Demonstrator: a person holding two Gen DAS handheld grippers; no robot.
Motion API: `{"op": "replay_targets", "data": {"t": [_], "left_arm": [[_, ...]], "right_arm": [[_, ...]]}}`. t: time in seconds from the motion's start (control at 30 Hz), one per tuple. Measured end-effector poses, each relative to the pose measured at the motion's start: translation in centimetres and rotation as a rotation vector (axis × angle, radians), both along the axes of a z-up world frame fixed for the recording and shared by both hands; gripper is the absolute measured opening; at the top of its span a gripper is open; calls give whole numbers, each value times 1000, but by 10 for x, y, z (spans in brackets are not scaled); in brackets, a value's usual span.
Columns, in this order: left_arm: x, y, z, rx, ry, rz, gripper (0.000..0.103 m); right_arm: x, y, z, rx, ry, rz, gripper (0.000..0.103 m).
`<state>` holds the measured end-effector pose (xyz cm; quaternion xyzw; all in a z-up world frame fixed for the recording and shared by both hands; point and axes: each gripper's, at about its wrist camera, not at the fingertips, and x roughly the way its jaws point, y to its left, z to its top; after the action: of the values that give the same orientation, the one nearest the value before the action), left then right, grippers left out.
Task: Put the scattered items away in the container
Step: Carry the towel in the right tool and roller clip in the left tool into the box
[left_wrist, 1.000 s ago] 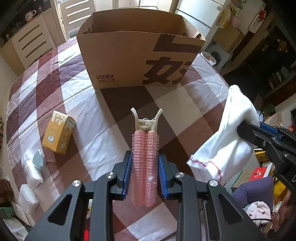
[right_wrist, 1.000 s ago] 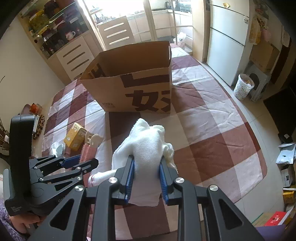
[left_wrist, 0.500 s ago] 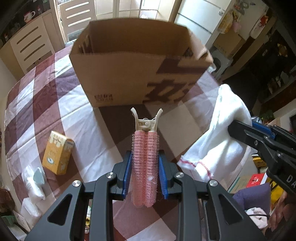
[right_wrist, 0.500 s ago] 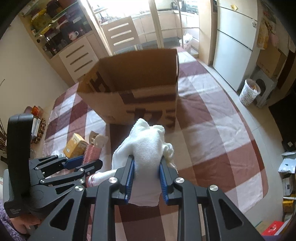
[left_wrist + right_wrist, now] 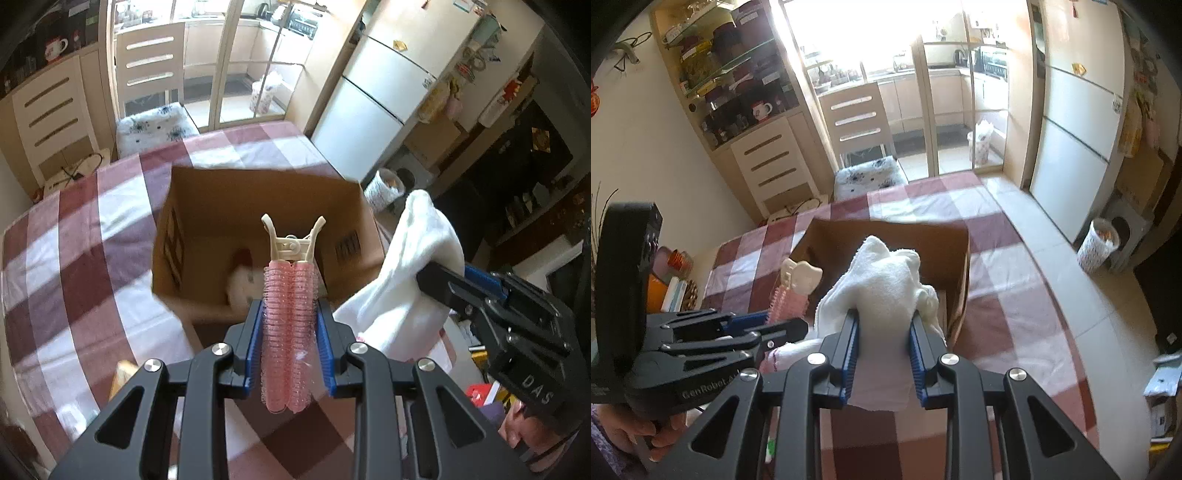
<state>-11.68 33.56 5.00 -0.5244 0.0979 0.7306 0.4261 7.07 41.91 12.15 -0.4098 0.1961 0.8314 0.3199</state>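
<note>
In the left wrist view, the left gripper (image 5: 290, 328) has its fingers clamped on a pink hair roller clip (image 5: 289, 314), whose cream handle points up at frame center over the open cardboard box (image 5: 258, 210) on the checked desk (image 5: 74, 258); something white lies inside the box. At the right edge, the right gripper (image 5: 436, 277) holds a white cloth (image 5: 410, 277). In the right wrist view, its fingers (image 5: 849, 343) squeeze that cloth at lower center, just before the box.
</note>
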Motion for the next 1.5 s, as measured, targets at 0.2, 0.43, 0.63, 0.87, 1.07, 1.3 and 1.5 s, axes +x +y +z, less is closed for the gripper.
{"op": "replay_targets", "data": {"t": [0.2,0.43,0.63,0.87,1.07,1.3,1.5], "left_arm": [[-52,30,-7,3,-35,46,28],[-82,49,-44,-48,-95,100,28],[-83,55,-75,-95,-120,97,28],[-83,54,-97,-149,-104,92,28],[-80,55,-110,-193,-94,73,28],[-75,62,-121,-228,-76,48,28],[-72,66,-127,-237,-74,34,37]], "right_arm": [[-33,33,-6,29,-2,-3,25],[-66,59,-45,35,-90,4,25],[-74,64,-78,-23,-136,18,25],[-76,69,-99,-67,-164,23,25],[-76,69,-114,-88,-192,24,25],[-75,73,-125,-101,-219,10,25],[-71,78,-133,-107,-240,1,28]]}}
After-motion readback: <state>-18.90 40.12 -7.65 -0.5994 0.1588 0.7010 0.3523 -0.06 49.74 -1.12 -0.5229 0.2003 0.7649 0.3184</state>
